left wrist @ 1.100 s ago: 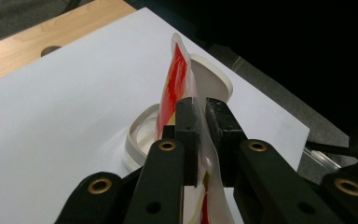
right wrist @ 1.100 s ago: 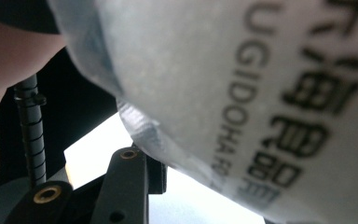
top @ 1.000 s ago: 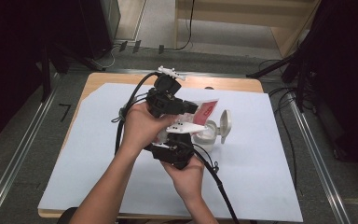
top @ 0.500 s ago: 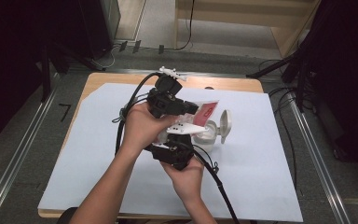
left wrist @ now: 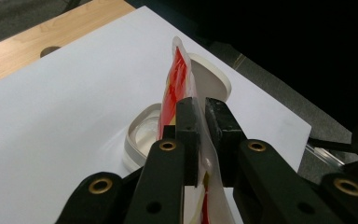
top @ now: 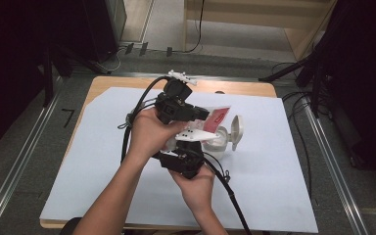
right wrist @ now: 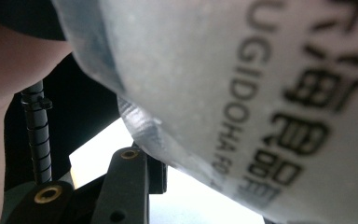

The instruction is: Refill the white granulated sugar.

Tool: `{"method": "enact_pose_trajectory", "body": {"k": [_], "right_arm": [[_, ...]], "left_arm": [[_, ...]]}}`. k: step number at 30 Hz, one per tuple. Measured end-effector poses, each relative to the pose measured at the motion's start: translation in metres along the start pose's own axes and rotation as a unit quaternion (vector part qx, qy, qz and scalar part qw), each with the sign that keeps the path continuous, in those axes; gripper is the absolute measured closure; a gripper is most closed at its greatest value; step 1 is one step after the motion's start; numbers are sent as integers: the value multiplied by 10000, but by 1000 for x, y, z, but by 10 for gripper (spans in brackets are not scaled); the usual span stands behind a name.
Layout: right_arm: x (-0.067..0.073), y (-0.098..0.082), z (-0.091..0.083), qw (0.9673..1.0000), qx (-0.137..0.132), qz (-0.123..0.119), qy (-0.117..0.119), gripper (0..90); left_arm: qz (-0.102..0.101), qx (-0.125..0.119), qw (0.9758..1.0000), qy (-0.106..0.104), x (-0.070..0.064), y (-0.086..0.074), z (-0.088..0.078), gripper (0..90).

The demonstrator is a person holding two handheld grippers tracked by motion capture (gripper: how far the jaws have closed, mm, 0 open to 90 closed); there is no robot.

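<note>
A red-and-white packet is held up between both hands over the white sheet. My left gripper is shut on the packet's thin edge; in the left gripper view the packet stands upright, pinched between the jaws of that gripper. My right gripper sits below it, shut on the packet's pale lower part. In the right gripper view the printed packet presses against one black finger; the other is hidden. A white round container with its hinged lid open lies just beyond the packet.
A white sheet covers most of the wooden table. Black cables trail from both grippers, one toward the front edge. Metal rails run along both sides of the table, and dark equipment stands around it.
</note>
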State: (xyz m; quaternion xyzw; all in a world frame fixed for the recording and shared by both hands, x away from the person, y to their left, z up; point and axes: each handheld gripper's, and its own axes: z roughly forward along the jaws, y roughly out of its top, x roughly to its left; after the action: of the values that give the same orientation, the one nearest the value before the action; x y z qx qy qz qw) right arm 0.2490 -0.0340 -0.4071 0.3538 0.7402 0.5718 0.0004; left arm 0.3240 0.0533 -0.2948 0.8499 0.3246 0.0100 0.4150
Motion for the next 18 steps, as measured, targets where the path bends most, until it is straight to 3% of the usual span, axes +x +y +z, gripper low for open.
{"method": "enact_pose_trajectory", "body": {"k": [10, 18], "right_arm": [[0, -4, 4, 9998, 99, -158, -68, 636], [2, -9, 8, 9993, 149, -332, -125, 620]], "left_arm": [[-97, 26, 9999, -91, 5, -5, -3, 848], [-183, 183, 9995, -158, 9, -9, -8, 852]]}}
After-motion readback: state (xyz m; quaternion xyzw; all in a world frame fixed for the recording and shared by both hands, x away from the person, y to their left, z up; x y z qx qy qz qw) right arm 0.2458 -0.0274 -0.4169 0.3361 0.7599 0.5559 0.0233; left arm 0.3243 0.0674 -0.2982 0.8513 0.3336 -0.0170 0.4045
